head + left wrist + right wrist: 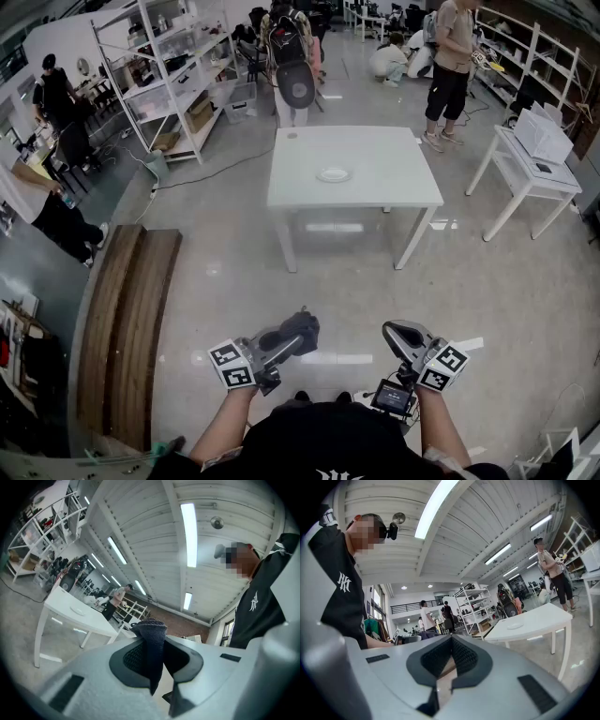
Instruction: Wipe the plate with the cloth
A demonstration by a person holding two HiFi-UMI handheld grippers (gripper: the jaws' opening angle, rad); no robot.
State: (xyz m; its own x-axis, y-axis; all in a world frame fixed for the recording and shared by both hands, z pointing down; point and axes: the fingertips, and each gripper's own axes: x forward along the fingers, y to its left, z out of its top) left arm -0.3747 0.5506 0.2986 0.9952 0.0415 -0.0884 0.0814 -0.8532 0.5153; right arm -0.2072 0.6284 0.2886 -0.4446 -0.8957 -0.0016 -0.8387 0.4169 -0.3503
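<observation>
We hold one dark, coarse-woven cloth [152, 653], hanging limp, clamped between our left gripper's [154, 641] fingers [127, 657]. Our right gripper's [451, 639] fingers [466, 657] are pressed together, empty. One white plate [334, 174] sits on the worktop [394, 183], well apart from both grippers.

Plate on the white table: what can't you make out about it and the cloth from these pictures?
plate: too small and far away in every view to show dirt or wetness.
cloth: only a dark fold shows in the left gripper view; the left gripper, shut on it, hides the rest.
</observation>
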